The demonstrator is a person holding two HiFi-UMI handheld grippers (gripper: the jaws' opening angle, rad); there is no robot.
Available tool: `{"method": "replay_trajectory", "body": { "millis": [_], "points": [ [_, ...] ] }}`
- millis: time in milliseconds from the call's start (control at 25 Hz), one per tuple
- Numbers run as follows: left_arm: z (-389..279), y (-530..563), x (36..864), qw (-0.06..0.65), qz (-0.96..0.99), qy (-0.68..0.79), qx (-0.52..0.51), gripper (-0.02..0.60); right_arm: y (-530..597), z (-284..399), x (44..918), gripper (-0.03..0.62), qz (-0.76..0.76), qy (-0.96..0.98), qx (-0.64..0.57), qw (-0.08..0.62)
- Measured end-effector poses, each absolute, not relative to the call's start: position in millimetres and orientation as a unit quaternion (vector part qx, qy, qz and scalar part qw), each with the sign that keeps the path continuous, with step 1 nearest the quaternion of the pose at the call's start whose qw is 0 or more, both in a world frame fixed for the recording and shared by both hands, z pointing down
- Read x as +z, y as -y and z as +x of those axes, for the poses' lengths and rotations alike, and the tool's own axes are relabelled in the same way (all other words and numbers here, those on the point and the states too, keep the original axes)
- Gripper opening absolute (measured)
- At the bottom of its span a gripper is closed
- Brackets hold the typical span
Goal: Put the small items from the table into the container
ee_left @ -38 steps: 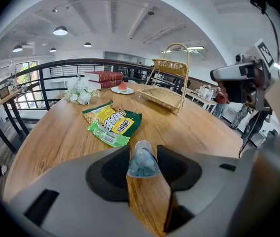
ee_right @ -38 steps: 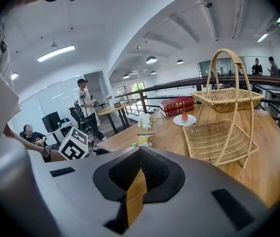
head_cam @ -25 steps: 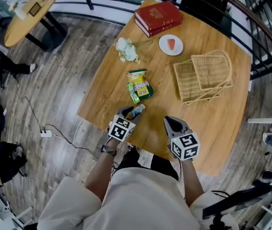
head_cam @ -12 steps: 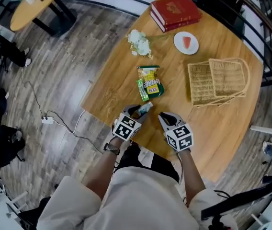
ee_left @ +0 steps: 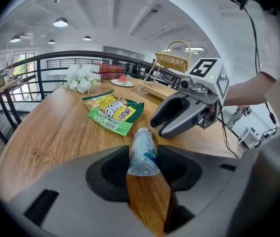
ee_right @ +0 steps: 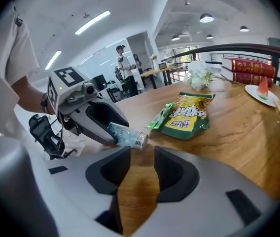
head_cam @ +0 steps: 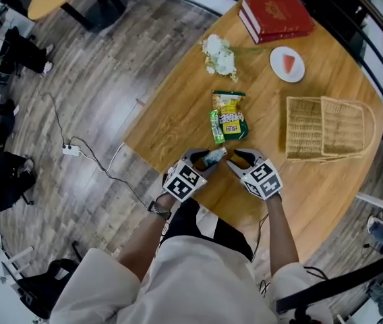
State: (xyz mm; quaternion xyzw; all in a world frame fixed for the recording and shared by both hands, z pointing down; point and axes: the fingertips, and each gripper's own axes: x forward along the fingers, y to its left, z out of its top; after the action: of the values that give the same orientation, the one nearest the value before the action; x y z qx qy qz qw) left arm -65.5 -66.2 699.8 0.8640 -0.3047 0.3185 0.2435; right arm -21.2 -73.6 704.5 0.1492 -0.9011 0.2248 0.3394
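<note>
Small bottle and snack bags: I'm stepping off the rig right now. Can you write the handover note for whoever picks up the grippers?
Left gripper: fingers shut on the small bottle, held over the near edge of the table.
Right gripper: fingers opening, nothing between them; the bottle's far end sits just ahead of them.
Snack bags: lying mid-table, untouched.
Basket: open, at the right of the table, looks empty.
Done: nothing is in the basket yet.
Left: the bottle and the snack bags go in.
</note>
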Motion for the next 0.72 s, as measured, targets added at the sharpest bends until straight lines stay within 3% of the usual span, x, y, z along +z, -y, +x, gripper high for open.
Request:
{"method": "replay_trajectory", "body": {
  "millis": [360, 720],
  "points": [
    [-71, 60, 704, 0.236, 0.870, 0.272, 0.336, 0.179, 75, -41, 707, 0.133, 0.065, 0.915, 0.237, 0.319],
    [-70, 52, 710, 0.217, 0.882, 0.212, 0.361, 0.179, 64, -52, 706, 0.133, -0.003, 0.918, 0.182, 0.351]
  ]
}}
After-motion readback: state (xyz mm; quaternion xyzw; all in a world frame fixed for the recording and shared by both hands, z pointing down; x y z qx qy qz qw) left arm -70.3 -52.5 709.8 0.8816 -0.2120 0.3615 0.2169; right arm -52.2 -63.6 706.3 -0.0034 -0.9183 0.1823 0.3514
